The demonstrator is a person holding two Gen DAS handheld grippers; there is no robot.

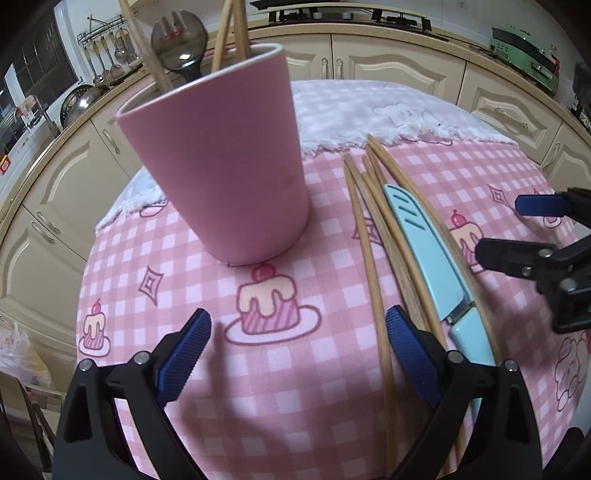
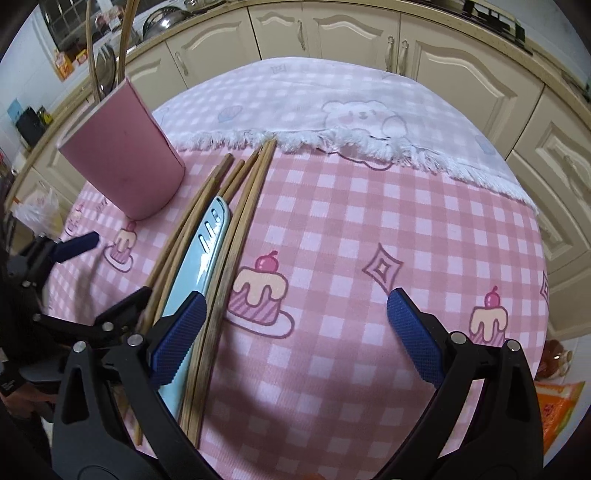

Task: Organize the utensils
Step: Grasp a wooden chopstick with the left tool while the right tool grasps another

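Observation:
A pink cup [image 1: 225,162] [image 2: 123,166] stands on the pink checked tablecloth [image 1: 295,387] and holds several wooden chopsticks [image 1: 231,29] and a metal spoon [image 1: 180,40]. Several loose wooden chopsticks [image 1: 365,236] [image 2: 240,218] lie flat to its right, with a light blue knife [image 1: 424,251] [image 2: 201,258] among them. My left gripper [image 1: 299,354] is open and empty, low over the cloth in front of the cup. My right gripper [image 2: 295,336] is open and empty, its left finger over the knife and chopsticks; it also shows in the left wrist view [image 1: 517,229].
A white fringed bear-print cloth [image 2: 351,110] covers the far part of the table. Cream kitchen cabinets [image 1: 388,62] curve behind the table. Hanging ladles and pans [image 1: 99,62] are at the far left. An orange packet [image 2: 557,410] lies below the table's right edge.

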